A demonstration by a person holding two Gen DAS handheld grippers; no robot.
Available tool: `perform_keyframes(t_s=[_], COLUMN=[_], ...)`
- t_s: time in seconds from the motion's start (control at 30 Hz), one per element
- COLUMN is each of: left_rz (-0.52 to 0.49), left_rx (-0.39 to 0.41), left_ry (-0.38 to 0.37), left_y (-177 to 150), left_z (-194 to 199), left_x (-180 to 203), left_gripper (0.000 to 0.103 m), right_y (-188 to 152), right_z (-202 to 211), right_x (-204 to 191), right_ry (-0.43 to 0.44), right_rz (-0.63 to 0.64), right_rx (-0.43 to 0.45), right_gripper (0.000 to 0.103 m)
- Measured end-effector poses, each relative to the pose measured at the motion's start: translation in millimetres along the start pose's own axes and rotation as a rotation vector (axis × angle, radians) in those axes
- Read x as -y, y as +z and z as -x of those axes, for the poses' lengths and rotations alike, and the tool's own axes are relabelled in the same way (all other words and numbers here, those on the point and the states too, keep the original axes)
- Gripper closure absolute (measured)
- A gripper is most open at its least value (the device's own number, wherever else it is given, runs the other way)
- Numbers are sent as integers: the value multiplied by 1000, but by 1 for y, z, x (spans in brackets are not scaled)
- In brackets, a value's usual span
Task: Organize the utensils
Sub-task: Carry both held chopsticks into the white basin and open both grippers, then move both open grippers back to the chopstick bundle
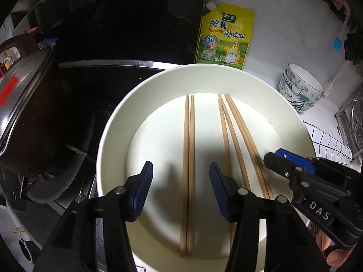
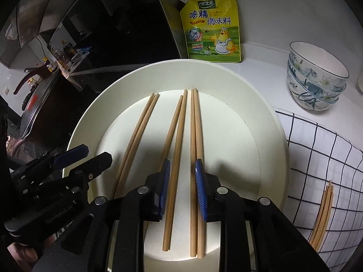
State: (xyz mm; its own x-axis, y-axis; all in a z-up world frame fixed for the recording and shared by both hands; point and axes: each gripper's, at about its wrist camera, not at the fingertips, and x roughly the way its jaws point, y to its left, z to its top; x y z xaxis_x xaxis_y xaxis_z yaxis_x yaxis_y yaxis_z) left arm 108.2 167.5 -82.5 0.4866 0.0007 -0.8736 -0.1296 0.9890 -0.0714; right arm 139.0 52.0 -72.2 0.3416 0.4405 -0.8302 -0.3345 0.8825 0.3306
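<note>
Your left gripper and right gripper tilt down, jaws apart, gripping nothing.
Six chopsticks lie in the white plate.

**Bright centre, dark surroundings**

Both views are sharp in the middle. A strong light from near the cameras falls on the white plate, which looks almost overexposed, and each gripper throws a soft dark shadow on it. The stove side at the left is very dim. The fisheye lens bends straight lines, and the corners are black.
</note>
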Motion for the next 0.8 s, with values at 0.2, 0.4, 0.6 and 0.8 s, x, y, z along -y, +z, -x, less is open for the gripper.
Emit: perform_keyframes(t_s=[0.2,0.4,0.6,0.8], left_rz=[5,-11,-39,-67], left_rx=[10,23,47,58], left_ry=[-6,-11,-40,-77], left_y=[-6,-15,-26,-38], left_z=[13,29,45,59], left_x=[3,16,40,67], left_gripper=[49,45,44,43], right_y=[-11,-27,-45,-67], right_z=[15,38,68,93], right_x=[-1,3,14,37], right_ry=[12,6,-6,-35], right_rz=[3,1,1,-37], right_rx=[5,22,49,68], right_gripper=[80,76,74,70])
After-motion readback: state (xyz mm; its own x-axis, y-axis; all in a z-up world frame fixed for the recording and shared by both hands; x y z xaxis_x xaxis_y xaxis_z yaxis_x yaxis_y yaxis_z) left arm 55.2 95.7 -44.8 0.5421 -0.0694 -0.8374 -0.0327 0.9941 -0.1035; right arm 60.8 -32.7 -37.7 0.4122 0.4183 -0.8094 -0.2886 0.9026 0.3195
